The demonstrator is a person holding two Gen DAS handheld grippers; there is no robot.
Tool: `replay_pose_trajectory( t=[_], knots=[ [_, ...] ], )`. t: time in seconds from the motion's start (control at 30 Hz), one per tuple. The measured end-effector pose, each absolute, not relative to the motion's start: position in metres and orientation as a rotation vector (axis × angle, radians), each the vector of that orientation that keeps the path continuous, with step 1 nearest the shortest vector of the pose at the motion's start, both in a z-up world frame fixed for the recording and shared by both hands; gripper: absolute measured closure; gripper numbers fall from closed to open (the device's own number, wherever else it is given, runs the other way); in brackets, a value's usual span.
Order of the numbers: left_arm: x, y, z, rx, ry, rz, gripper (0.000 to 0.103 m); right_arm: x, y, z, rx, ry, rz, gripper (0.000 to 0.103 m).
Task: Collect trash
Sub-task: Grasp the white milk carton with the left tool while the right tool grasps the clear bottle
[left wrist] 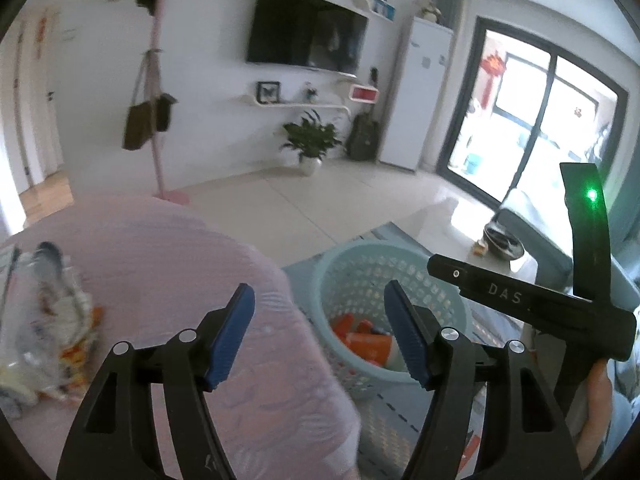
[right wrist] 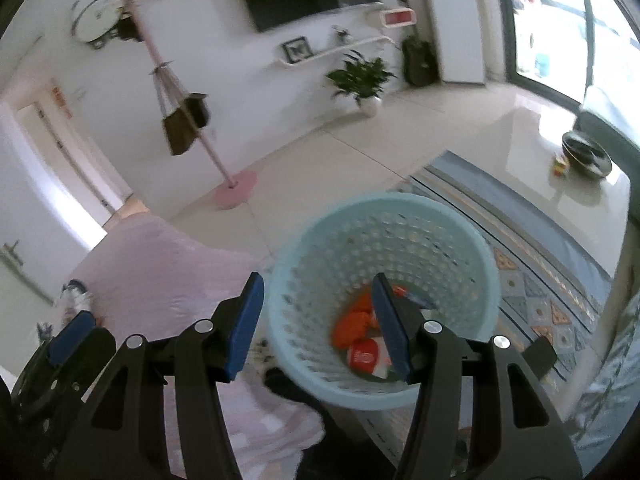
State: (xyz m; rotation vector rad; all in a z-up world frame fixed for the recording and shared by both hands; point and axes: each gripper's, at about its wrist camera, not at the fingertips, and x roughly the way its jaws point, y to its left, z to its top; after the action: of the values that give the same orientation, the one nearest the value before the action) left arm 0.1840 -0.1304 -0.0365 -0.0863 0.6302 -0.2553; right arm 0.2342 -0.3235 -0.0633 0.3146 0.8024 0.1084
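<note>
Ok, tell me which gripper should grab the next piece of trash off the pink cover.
Left. The left gripper is open and empty, with the wrappers beside it; the right gripper hangs open over the basket.

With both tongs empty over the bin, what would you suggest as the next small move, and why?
Probably swing the left tongs left toward the wrappers lying on the pink cover. Both left and right tongs are open and hold nothing, the basket already holds orange packets, and that crumpled pile seems the nearest trash left outside it.
</note>
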Motion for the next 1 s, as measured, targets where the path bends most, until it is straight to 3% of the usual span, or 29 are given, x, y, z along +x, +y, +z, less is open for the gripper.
replay_pose_trajectory(
  t=[0.5,0.63,1.0],
  knots=[
    [0.113,0.036,0.001,-0.258,0.539,0.118,0.033,0.205,-0.163,-0.005,0.119,0.71,0.426,0.049],
    [0.107,0.085,-0.008,-0.287,0.584,0.223,0.021,0.205,-0.108,-0.005,0.074,0.731,0.518,0.049],
    [0.114,0.171,-0.06,-0.405,0.74,0.258,0.021,0.217,0.007,-0.036,-0.006,0.868,0.684,0.054]
  ],
)
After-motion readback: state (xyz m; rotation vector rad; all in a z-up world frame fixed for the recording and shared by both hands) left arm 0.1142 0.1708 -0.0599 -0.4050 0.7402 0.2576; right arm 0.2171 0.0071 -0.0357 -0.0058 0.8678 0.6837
